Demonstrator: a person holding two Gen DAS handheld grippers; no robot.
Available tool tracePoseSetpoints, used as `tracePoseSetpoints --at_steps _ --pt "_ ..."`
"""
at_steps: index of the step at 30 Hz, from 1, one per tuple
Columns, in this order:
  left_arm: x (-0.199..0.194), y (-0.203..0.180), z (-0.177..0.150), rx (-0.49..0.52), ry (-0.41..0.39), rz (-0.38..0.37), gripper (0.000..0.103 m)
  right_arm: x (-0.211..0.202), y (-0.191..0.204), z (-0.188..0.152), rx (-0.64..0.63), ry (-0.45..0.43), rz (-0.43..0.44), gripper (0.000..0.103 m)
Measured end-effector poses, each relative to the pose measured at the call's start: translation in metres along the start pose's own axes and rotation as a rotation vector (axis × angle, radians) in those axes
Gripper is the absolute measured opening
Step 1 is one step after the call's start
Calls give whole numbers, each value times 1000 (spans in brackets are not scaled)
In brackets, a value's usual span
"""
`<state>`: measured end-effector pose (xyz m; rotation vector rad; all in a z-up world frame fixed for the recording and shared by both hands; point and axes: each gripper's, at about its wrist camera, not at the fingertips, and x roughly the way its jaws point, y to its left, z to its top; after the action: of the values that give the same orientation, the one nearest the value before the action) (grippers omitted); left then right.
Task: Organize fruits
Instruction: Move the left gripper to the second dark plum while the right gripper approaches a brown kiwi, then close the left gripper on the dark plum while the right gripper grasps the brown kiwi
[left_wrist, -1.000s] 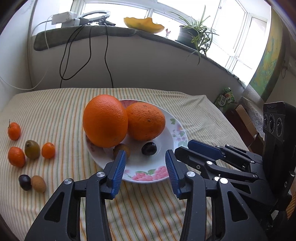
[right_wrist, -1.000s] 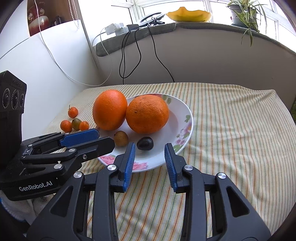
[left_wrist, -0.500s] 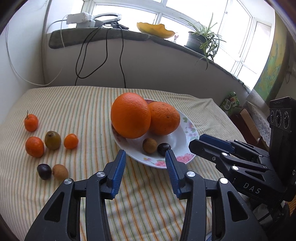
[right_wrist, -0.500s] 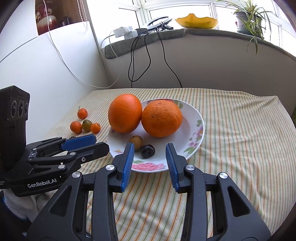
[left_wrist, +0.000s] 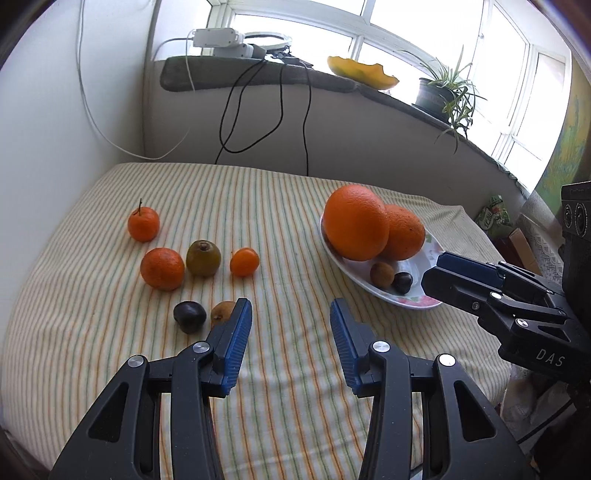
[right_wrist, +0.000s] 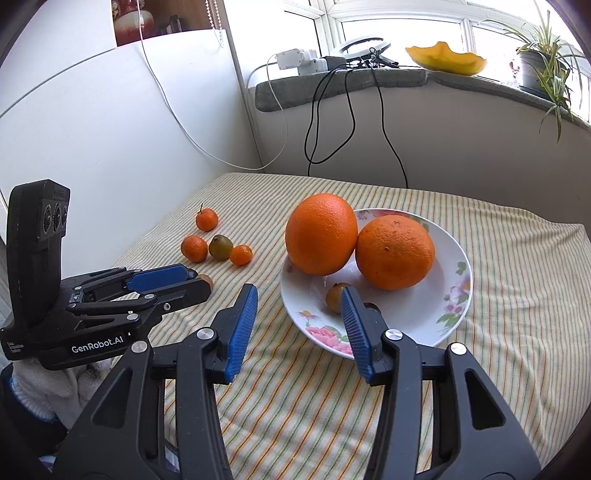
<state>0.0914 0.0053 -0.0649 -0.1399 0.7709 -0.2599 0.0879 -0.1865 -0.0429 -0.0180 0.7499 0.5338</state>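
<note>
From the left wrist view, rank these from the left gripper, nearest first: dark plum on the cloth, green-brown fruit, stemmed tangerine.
Left gripper, jaws open:
1. Dark plum, just left of the left fingertip.
2. Green-brown fruit, farther back, in the middle row.
3. Stemmed tangerine, far back left.

Striped tablecloth (left_wrist: 288, 206) with floral plate (right_wrist: 456, 295), three tangerines (left_wrist: 162, 268), green fruit (left_wrist: 203, 257), dark plum (left_wrist: 190, 316), small brown fruit (left_wrist: 221, 311).
</note>
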Motion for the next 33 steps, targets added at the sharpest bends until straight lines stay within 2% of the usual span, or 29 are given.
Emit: tracePoseSetpoints --at_steps 8,13,18,21,26,33 --pt "0 41 -14 -56 23 62 43 35 43 9 -104 60 72 49" --pt "4 59 -15 -104 38 42 43 59 61 10 -122 106 137 49" --pt "9 64 -13 -99 49 32 41 78 71 8 -113 150 185 49" --pt "13 64 -14 -92 60 21 39 86 71 10 -73 167 219 44" --pt "17 73 -14 -117 69 21 34 97 72 7 -82 193 213 39" --pt "25 72 -9 -93 96 1 32 111 76 3 -113 226 206 35"
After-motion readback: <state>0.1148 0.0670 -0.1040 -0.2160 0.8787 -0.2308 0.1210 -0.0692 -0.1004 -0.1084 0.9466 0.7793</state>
